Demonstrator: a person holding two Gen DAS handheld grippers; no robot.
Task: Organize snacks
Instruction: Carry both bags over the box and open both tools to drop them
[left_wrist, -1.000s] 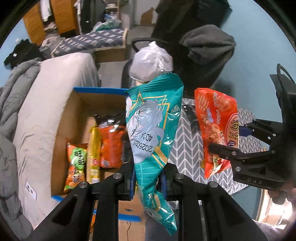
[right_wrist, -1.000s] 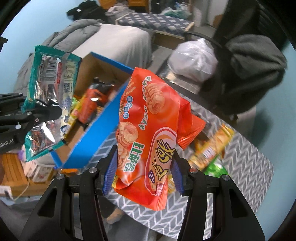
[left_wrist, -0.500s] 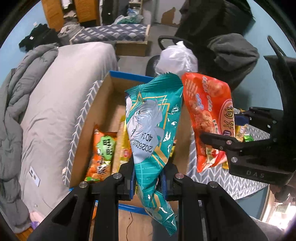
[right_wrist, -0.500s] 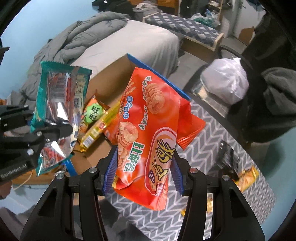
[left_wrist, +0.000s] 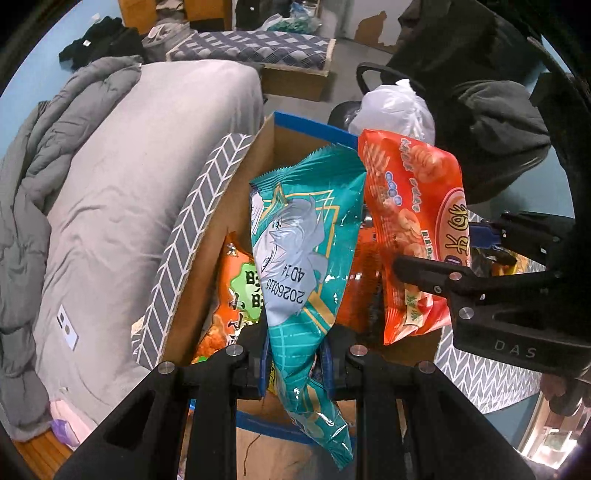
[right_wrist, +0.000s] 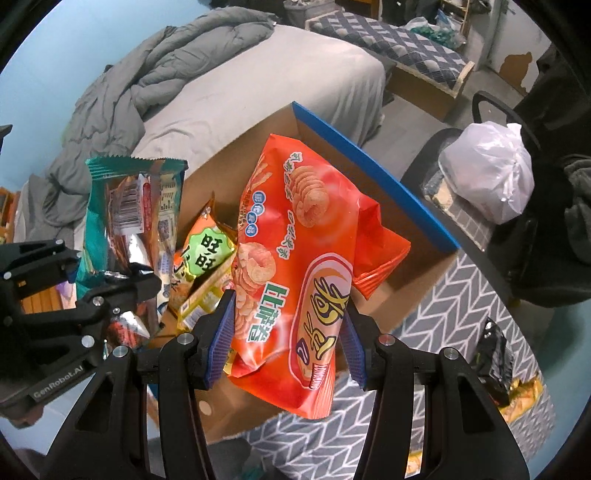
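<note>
My left gripper (left_wrist: 295, 363) is shut on a teal snack bag (left_wrist: 303, 258) and holds it upright over the cardboard box (left_wrist: 258, 173). My right gripper (right_wrist: 286, 332) is shut on an orange-red chip bag (right_wrist: 295, 266), also held above the box (right_wrist: 388, 221). In the left wrist view the right gripper (left_wrist: 443, 273) and its orange bag (left_wrist: 413, 221) hang just right of the teal bag. In the right wrist view the left gripper (right_wrist: 92, 288) and the teal bag (right_wrist: 129, 221) are at the left. Inside the box lie an orange-green snack pack (right_wrist: 203, 254) and other packs.
The box has blue-edged flaps (right_wrist: 369, 162) and stands on a grey chevron-patterned table (right_wrist: 461, 302). More snack packs (right_wrist: 495, 354) lie on the table at the right. A bed with a grey quilt (left_wrist: 110, 184) is beyond on the left, a chair with a white plastic bag (right_wrist: 487, 170) behind.
Both grippers have moved left with their bags, from over the table to above the open box. The two bags now hang closer together. Both stay shut.
</note>
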